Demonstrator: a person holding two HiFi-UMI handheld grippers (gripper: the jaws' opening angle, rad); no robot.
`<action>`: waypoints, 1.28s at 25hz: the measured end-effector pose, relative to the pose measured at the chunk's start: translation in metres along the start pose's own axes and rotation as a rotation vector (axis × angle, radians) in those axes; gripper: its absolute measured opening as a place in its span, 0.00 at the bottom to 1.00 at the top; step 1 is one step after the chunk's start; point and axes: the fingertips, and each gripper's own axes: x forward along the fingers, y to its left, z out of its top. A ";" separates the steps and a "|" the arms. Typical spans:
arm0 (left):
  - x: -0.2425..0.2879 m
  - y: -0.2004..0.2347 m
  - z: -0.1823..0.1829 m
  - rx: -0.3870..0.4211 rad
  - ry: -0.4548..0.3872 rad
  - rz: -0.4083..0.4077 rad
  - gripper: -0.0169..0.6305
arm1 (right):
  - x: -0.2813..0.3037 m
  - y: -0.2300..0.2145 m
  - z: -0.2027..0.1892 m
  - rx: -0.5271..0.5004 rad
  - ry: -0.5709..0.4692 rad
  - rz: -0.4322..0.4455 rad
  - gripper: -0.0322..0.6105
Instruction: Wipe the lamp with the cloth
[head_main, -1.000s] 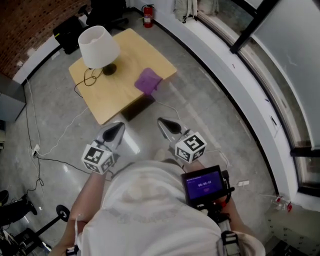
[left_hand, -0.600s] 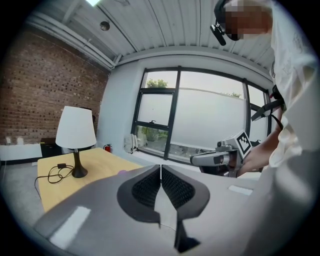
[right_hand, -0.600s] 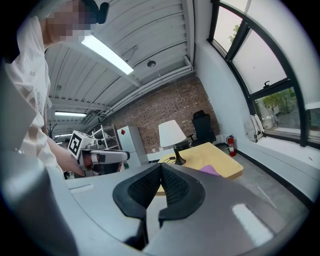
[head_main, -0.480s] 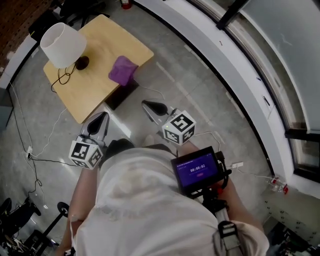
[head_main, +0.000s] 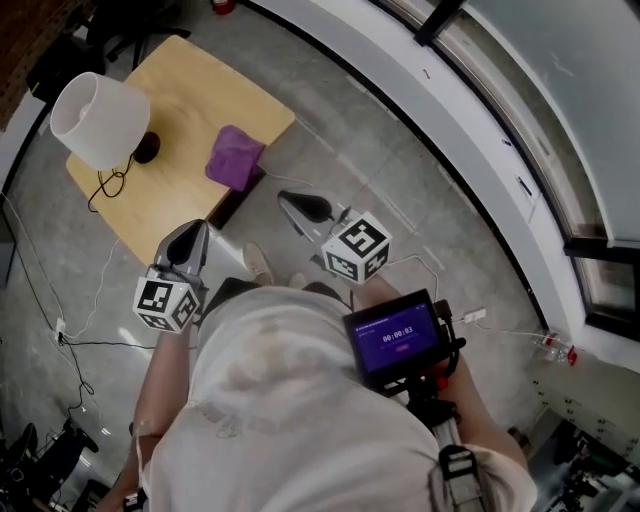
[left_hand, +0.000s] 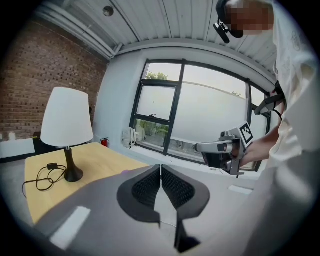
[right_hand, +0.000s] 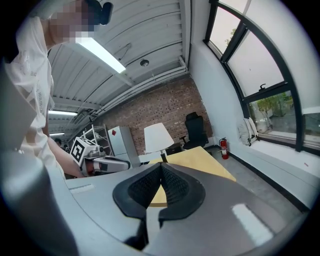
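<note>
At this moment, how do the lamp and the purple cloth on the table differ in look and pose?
The lamp stands upright, white shade over a dark base; the cloth lies low in a purple crumpled heap. The lamp trails a dark cord across the tabletop; the cloth has nothing attached. Both rest on the wooden table, apart from each other.
</note>
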 end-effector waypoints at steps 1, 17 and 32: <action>0.008 0.003 0.000 -0.002 0.006 -0.009 0.04 | 0.002 -0.007 0.002 0.003 -0.001 -0.011 0.07; 0.076 0.071 -0.001 0.015 0.089 -0.143 0.04 | 0.070 -0.042 0.030 0.037 -0.012 -0.138 0.07; 0.170 0.077 -0.061 -0.015 0.330 -0.122 0.05 | 0.105 -0.106 0.035 0.058 0.058 -0.012 0.07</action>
